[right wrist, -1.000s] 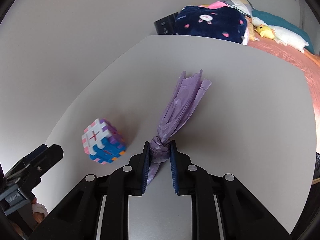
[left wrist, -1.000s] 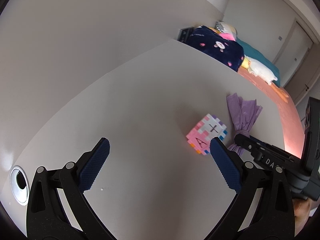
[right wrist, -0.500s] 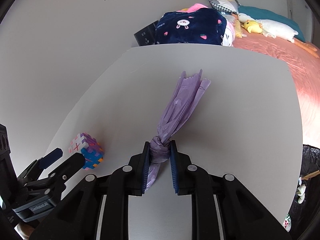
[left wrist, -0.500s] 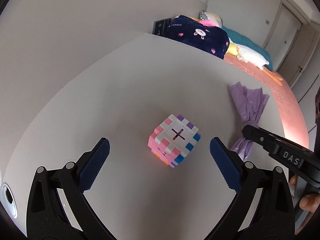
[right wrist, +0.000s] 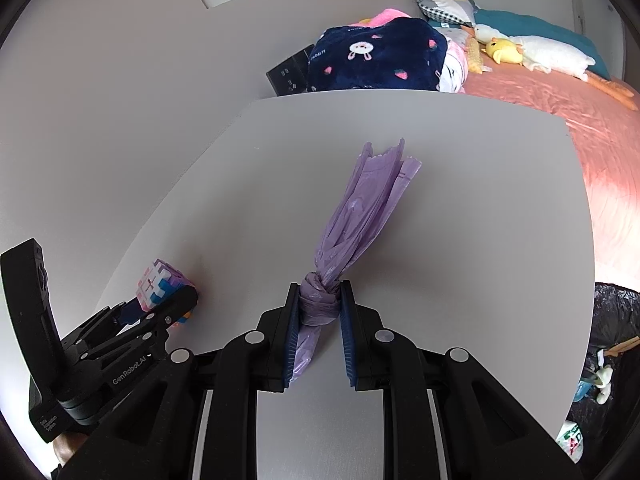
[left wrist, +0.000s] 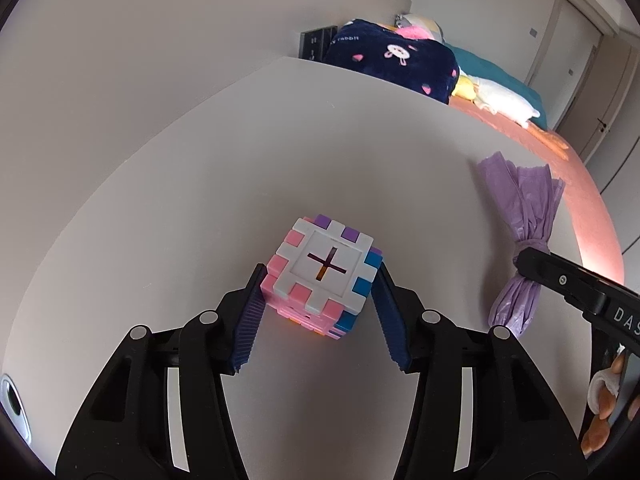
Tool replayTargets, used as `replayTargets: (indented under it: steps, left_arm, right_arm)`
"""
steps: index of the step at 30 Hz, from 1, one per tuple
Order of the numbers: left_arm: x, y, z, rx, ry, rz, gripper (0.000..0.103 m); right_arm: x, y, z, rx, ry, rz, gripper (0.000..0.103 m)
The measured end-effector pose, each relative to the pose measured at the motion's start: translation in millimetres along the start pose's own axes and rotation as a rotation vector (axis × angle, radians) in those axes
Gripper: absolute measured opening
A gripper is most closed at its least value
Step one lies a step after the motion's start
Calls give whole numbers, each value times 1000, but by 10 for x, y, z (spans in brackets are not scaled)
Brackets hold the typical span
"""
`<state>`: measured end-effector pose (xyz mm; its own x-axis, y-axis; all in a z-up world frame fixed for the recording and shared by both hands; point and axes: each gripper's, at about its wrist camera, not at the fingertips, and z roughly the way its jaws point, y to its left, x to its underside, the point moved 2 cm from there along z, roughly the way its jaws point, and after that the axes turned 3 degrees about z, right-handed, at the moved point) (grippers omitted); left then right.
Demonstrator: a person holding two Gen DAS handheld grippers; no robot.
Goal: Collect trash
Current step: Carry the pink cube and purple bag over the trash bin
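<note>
A pastel puzzle cube [left wrist: 324,280] with a cross slot on its top face sits on the grey table [left wrist: 280,152]. My left gripper [left wrist: 320,276] is shut on the cube, one pad on each side; both also show in the right wrist view, gripper [right wrist: 168,304] and cube [right wrist: 160,284]. A knotted purple plastic bag [right wrist: 356,224] lies on the table. My right gripper [right wrist: 318,296] is shut on its knot. The bag also shows in the left wrist view [left wrist: 528,216], at the table's right edge.
A black bin with a liner [right wrist: 612,344] stands below the table's right edge. A navy rabbit blanket [right wrist: 376,56] and a bed with plush toys [right wrist: 536,52] lie beyond the far edge. A wall [left wrist: 120,60] runs along the left side.
My left gripper has moved onto the cube and closed on it from wide open. My right gripper has kept its hold on the bag's knot.
</note>
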<state>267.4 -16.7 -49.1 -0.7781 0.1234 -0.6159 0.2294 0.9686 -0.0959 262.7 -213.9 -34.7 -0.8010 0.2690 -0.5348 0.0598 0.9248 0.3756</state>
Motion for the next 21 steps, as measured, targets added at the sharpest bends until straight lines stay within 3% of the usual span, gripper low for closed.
replayTargets:
  steps: [21]
  left_arm:
    - [192,-504,-726,23,-60,17,51]
  right_arm:
    - [223,-49,-741,-52,-68,-1,21]
